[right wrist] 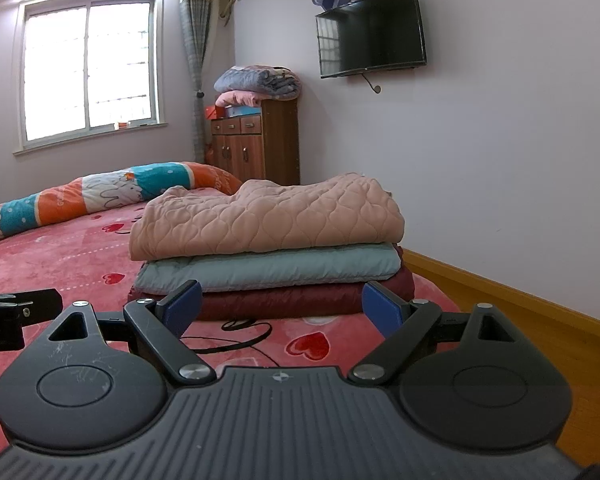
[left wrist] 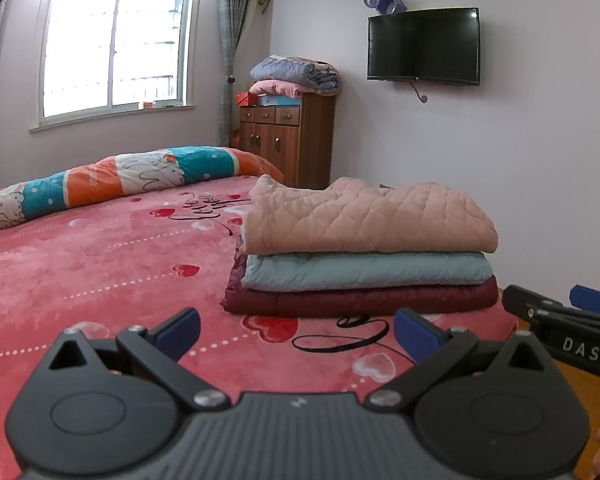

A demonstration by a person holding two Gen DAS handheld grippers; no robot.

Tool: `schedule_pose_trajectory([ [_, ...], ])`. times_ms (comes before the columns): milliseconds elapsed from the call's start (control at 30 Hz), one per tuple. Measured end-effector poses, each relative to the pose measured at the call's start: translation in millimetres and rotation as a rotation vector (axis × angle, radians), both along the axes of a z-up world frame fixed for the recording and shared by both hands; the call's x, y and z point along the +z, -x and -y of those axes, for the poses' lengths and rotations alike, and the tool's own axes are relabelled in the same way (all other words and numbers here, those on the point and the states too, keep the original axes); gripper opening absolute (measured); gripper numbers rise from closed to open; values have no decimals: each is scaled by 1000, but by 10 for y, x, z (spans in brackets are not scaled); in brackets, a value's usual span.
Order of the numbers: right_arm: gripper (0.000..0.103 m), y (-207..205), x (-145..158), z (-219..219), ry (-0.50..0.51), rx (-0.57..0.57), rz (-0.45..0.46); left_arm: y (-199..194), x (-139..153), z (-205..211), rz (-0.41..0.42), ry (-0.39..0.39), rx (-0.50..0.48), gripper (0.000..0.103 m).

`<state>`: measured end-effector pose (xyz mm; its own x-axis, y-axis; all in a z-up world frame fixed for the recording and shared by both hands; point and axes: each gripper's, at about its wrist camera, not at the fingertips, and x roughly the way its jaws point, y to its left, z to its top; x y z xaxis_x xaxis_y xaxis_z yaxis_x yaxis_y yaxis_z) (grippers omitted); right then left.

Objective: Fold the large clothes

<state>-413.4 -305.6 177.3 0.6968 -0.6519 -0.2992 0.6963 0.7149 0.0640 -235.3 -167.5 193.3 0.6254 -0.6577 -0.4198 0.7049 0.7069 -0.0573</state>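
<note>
- Both grippers empty and hovering low over the bed (left wrist: pixel 100 264), short of the stack: left gripper (left wrist: pixel 297 334) with jaws spread wide, right gripper (right wrist: pixel 282 306) likewise spread, nothing between the blue pads (right wrist: pixel 184 300) of either.
- Right gripper's tip also visible at about 3 o'clock in the left wrist view, so the two tools sit side by side, near each other, both facing the pile.
- Three folded pieces stacked on the red heart-print bed cover near the foot-side edge: pink quilted piece (left wrist: pixel 364 216) on top, pale teal piece (left wrist: pixel 364 270) in the middle, maroon piece (left wrist: pixel 360 300) at the bottom, each resting on the one below.
- Stack at roughly 1 o'clock in the left wrist view, dead ahead at 12 o'clock in the right wrist view.
- Long axis of the stack running across both views, 9 to 3 o'clock, with the folded front edges facing the grippers; rounded folds at the 3 o'clock end.
- Top pink piece lumpy, its far left corner raised, not squared with the layers beneath.
- Judged step: between folds, or close to the end, since every piece in reach looks already folded and stacked.
- Next move, as a guess: either tidying the pink top layer by pinching its raised corner and flattening it, or fetching another garment; none unfolded is visible here.
- Rolled cartoon-print duvet (left wrist: pixel 112 180) along the far side at 10 o'clock, well apart from the stack.
</note>
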Motion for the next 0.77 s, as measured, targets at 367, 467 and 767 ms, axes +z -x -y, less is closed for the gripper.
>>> schedule_pose_trajectory([
  [367,103,11,1,-6,-8,-4,1,-33,-22,18,-4,1,1,102],
  [467,103,-1,-2,-11,-8,-3,-1,-47,-36,7,-5,14,-4,102],
  [767,103,-95,-66,74,62,-33,-34,-274,-191,-98,-26,2,45,102],
])
